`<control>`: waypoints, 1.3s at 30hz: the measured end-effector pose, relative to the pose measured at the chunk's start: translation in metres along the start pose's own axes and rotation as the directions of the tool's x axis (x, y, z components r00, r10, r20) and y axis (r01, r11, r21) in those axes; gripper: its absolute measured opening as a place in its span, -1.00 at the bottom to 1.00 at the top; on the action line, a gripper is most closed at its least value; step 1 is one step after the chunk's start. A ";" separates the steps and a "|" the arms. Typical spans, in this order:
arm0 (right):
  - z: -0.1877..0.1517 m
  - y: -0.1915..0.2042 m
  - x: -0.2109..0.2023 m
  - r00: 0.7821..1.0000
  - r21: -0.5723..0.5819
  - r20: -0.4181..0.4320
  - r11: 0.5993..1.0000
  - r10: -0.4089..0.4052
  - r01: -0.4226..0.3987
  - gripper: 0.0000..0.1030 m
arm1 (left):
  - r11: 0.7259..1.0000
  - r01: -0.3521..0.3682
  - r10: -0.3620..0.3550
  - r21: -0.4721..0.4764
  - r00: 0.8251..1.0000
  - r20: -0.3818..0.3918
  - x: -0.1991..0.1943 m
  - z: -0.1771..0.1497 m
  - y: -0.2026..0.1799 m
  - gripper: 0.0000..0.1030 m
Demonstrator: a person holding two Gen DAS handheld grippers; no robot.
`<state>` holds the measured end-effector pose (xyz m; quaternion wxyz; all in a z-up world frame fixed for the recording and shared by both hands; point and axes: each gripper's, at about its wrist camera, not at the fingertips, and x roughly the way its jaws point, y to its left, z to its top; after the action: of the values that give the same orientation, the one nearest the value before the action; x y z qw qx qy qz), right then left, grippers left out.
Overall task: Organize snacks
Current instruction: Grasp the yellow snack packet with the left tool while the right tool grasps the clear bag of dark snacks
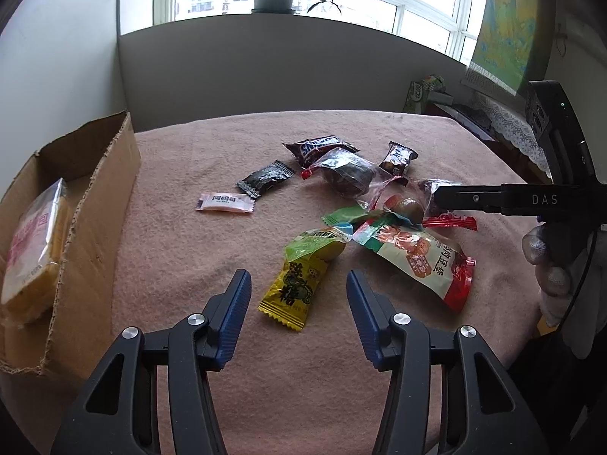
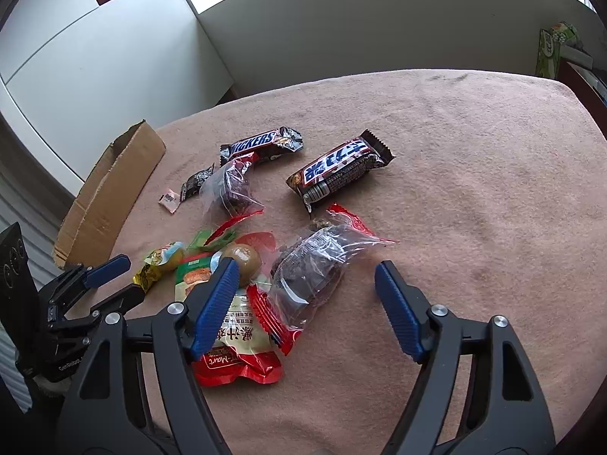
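Crowding pink cloth [image 2: 474, 189], loose snacks [image 2: 311, 273], cardboard box [image 1: 95, 197] leftward

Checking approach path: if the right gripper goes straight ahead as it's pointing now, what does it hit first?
Probably the clear-wrapped dark snack: it lies between the open right gripper fingers, just ahead. Beyond it is the Snickers bar. Height above the cloth is unclear, so the gripper might pass over.

Snacks are scattered flat on the pink cloth: 2 Snickers bars, one [image 2: 262, 145] at the back, the other [image 2: 339, 168] angled beside it. 2 clear packs with dark stuff inside [image 2: 229, 187] [image 2: 315, 271], a yellow-green candy [image 1: 294, 284], and a red-white pouch [image 1: 421, 261] overlapping the middle pile.
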<state>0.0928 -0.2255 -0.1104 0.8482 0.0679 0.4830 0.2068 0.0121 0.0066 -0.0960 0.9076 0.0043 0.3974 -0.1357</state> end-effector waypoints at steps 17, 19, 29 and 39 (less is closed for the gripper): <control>0.001 0.011 0.010 0.999 -0.047 -0.002 0.998 -0.035 0.035 -0.05 | 0.997 -0.046 0.048 0.055 0.998 -0.035 0.013 -0.003 -0.006 -0.55; 0.000 0.010 0.009 0.999 -0.042 0.001 0.999 -0.034 0.034 -0.10 | 0.996 -0.053 0.056 0.068 0.998 -0.031 0.013 -0.003 -0.009 -0.55; 0.002 0.010 -0.010 0.998 -0.037 0.058 0.999 -0.028 0.030 -0.19 | 0.999 -0.029 0.028 0.042 1.000 0.013 -0.001 0.000 -0.009 -0.56; 0.010 0.039 -0.037 0.989 -0.075 0.147 0.997 0.004 0.007 -0.20 | 0.999 -0.023 0.020 0.031 0.994 0.110 -0.031 0.010 -0.010 -0.56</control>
<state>0.0739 -0.2050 -0.0636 0.8836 0.0504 0.4110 0.2188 -0.0033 0.0033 -0.0654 0.9292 0.0158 0.3447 -0.1322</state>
